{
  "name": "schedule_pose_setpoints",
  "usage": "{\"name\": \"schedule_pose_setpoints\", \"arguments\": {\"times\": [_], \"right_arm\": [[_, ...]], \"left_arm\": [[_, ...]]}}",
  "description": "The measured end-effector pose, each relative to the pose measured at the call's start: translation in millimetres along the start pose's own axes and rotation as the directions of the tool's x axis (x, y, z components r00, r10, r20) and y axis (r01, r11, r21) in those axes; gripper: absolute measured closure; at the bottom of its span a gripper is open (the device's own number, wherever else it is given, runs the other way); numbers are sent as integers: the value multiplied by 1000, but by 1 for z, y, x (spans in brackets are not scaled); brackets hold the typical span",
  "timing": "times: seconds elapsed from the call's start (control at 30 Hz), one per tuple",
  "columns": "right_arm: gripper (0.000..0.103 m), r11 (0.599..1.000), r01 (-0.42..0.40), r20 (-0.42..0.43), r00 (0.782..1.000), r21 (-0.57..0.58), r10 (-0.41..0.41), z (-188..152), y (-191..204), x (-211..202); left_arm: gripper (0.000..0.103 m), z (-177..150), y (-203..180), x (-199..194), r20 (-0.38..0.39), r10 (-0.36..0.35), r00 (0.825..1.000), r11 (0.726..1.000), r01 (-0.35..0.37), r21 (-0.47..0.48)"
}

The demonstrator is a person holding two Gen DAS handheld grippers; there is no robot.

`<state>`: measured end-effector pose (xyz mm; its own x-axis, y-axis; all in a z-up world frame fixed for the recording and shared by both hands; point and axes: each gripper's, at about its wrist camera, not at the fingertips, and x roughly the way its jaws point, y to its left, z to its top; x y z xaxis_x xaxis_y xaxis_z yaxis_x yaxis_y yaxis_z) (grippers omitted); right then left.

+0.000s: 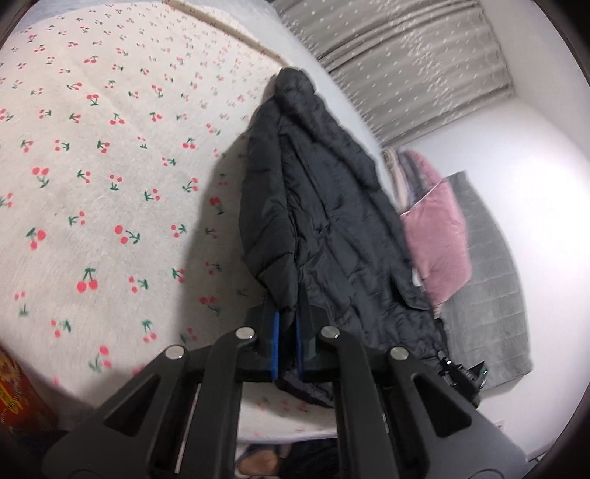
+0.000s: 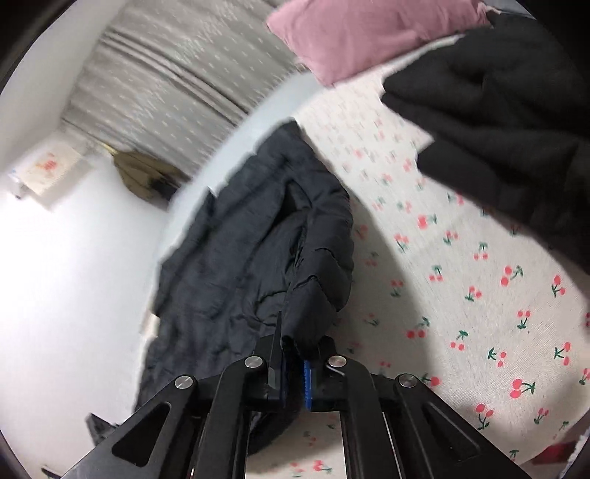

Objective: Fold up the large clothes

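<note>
A large black quilted jacket (image 1: 324,191) lies in a long bunched strip on the cherry-print bed sheet (image 1: 92,165). My left gripper (image 1: 288,317) is shut on the jacket's near edge, with dark fabric pinched between its blue pads. In the right wrist view the same black jacket (image 2: 239,250) hangs partly over the bed's edge. There my right gripper (image 2: 291,346) is shut on a puffy fold of it. The fingertips of both grippers are mostly hidden by cloth.
A pink pillow (image 1: 435,243) and a grey blanket (image 1: 490,294) lie past the jacket. A black garment (image 2: 509,121) rests on the sheet at the upper right beside the pink pillow (image 2: 361,33). Grey curtains (image 1: 405,55) and a white wall stand behind the bed.
</note>
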<state>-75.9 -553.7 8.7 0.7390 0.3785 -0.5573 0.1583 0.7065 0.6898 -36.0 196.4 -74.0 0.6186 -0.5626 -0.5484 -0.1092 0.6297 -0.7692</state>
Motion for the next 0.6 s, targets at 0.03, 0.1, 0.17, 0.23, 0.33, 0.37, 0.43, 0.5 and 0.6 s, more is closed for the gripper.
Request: {"name": "schedule_pose_setpoints", "arguments": {"times": [0.03, 0.1, 0.17, 0.23, 0.33, 0.37, 0.43, 0.5, 0.6], "right_arm": [[98, 1000, -30, 24, 999, 1, 30, 0, 2, -9], [98, 997, -75, 57, 996, 8, 74, -4, 3, -25], [98, 993, -114, 74, 991, 12, 112, -9, 5, -37], [98, 988, -154, 89, 984, 22, 151, -14, 8, -49], [99, 975, -221, 112, 970, 30, 217, -19, 13, -71], [99, 971, -239, 120, 964, 22, 235, -21, 17, -78], [99, 963, -269, 137, 954, 2, 266, -24, 24, -96], [99, 957, -290, 151, 945, -28, 290, -25, 34, -109], [99, 948, -312, 151, 936, -64, 318, -23, 50, -118]], "left_arm": [[95, -4, -4, -7, 10, -8, 1000, 1000, 8, 4], [96, -12, -13, -19, 26, -5, 1000, 1000, 4, 29], [96, -22, -21, -33, 31, -26, 999, 999, 25, 39], [96, -28, -27, -46, 34, -46, 998, 998, 44, 46], [96, -39, -42, -72, 60, -59, 996, 995, 54, 82], [96, -41, -46, -78, 67, -63, 996, 994, 57, 89], [96, -45, -56, -97, 99, -73, 992, 992, 62, 112], [96, -46, -63, -108, 128, -79, 989, 990, 63, 123], [96, -42, -73, -114, 160, -95, 983, 989, 74, 129]]}}
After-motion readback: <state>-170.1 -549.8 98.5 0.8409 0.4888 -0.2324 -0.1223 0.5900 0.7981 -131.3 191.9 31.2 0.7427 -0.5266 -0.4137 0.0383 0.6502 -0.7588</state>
